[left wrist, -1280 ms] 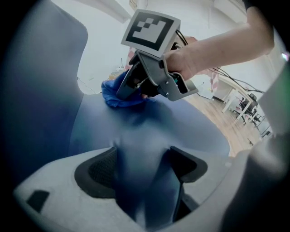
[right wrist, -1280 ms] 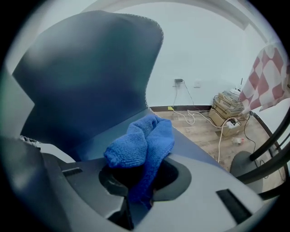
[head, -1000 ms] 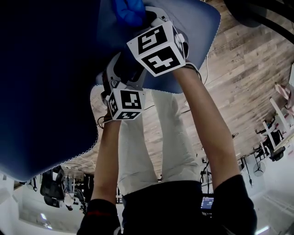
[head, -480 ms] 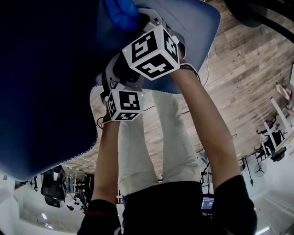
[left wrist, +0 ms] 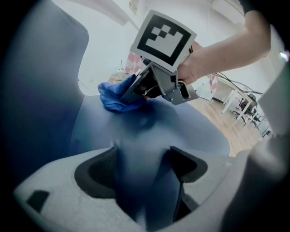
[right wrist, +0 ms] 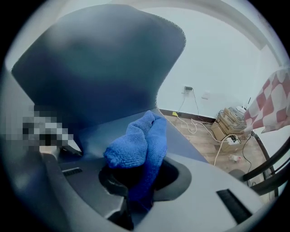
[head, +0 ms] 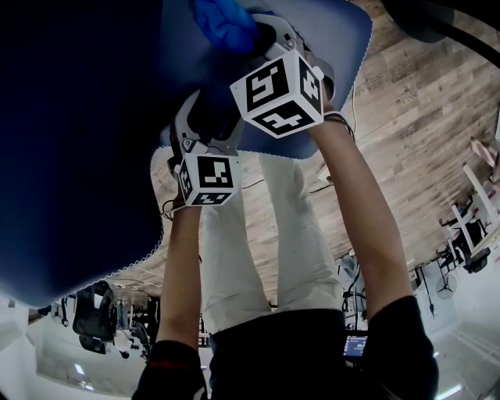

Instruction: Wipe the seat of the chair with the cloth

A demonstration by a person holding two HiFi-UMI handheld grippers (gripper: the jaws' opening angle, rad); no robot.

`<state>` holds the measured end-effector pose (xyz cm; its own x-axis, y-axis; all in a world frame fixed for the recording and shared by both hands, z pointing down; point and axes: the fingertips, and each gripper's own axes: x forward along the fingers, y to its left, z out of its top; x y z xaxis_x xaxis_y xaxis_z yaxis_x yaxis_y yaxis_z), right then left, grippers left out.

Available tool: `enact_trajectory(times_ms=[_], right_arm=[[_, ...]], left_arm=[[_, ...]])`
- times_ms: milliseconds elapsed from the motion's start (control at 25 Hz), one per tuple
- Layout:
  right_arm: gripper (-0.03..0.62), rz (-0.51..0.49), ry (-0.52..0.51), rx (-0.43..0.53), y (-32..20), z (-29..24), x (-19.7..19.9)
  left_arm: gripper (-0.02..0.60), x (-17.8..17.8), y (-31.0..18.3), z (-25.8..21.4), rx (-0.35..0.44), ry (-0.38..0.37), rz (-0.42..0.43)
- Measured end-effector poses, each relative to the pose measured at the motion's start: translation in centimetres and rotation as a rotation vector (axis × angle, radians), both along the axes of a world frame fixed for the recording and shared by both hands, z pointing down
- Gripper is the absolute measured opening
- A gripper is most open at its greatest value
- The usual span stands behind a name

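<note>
The chair's blue-grey seat fills the top of the head view, with its dark blue backrest at the left. My right gripper is shut on a bright blue cloth and presses it against the seat. The right gripper view shows the cloth bunched between the jaws of that gripper. My left gripper sits at the seat's near edge, just below the right one. In the left gripper view this gripper is shut on a fold of the seat's edge, with the cloth beyond.
Wooden floor lies to the right of the chair, with white cables and a box of clutter by the wall. A dark chair base is at the top right. The person's legs stand below the seat.
The right gripper with the cloth slid left across the seat, then back to the right and slightly up. The left gripper has stayed at the seat's edge.
</note>
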<state>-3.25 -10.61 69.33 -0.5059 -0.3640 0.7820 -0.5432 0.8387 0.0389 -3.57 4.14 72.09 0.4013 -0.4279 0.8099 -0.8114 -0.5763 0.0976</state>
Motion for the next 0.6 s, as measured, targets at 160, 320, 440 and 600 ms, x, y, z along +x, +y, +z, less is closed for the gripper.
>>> enact_trajectory(times_ms=[160, 320, 440, 600], right_arm=[[0.066, 0.026, 0.009, -0.002, 0.1, 0.0, 1.9], [0.066, 0.060, 0.016, -0.013, 0.2, 0.1, 4.1], [0.066, 0.091, 0.023, -0.019, 0.2, 0.1, 5.9], [0.066, 0.110, 0.053, -0.008, 0.2, 0.2, 8.2]], left_arm=[[0.367, -0.1, 0.0, -0.1, 0.000, 0.000, -0.002], [0.365, -0.2, 0.1, -0.1, 0.003, 0.000, -0.003], [0.366, -0.2, 0.2, -0.1, 0.005, 0.000, -0.003], [0.365, -0.2, 0.1, -0.1, 0.005, 0.002, -0.003]])
